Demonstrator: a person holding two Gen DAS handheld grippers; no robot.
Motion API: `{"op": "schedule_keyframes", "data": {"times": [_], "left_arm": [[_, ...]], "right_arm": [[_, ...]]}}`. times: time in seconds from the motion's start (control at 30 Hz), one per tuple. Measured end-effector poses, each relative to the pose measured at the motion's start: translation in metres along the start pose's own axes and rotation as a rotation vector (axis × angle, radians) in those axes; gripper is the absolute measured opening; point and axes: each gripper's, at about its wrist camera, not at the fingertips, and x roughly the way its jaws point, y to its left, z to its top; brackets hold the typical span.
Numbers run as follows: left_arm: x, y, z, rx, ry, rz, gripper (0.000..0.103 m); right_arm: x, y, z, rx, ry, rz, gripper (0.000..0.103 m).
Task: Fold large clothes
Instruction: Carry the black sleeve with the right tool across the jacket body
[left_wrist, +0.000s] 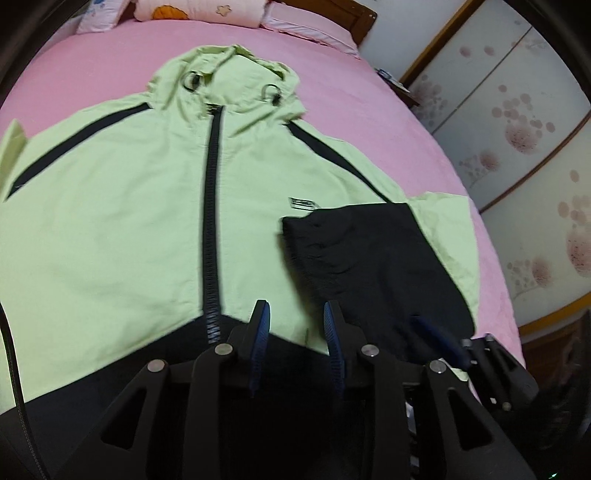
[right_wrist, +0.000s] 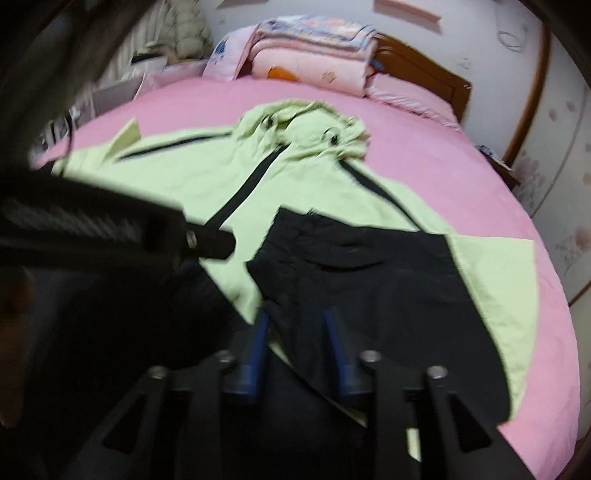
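Jacket (left_wrist: 122, 206) lies flat, zipped, on the bed (left_wrist: 351, 110); one black sleeve (left_wrist: 369, 258) already folded across the front. Left gripper (left_wrist: 297, 314) and right gripper (right_wrist: 297, 321) both released, empty, above the hem. Next, likely: fold the other sleeve in.

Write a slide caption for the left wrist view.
Open left tongs over a green jacket on a pink bed, one black sleeve folded in.
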Motion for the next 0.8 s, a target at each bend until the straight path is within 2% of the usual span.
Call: {"op": "schedule_keyframes", "data": {"times": [0.2, 0.33, 0.43, 0.8], "left_arm": [[0.019, -0.01, 0.002, -0.021, 0.051, -0.126, 0.028], [0.04, -0.011, 0.001, -0.047, 0.098, -0.105, 0.028], [0.05, -0.005, 0.0, -0.097, 0.111, -0.116, 0.028], [0.047, 0.013, -0.009, -0.208, 0.119, -0.187, 0.035]], "right_arm": [[-0.032, -0.039, -0.006, 0.102, -0.037, -0.034, 0.049], [-0.048, -0.069, -0.014, 0.191, -0.049, -0.048, 0.049], [-0.056, -0.085, -0.023, 0.247, -0.057, -0.058, 0.049], [-0.05, -0.106, -0.05, 0.352, -0.012, -0.063, 0.049]]}}
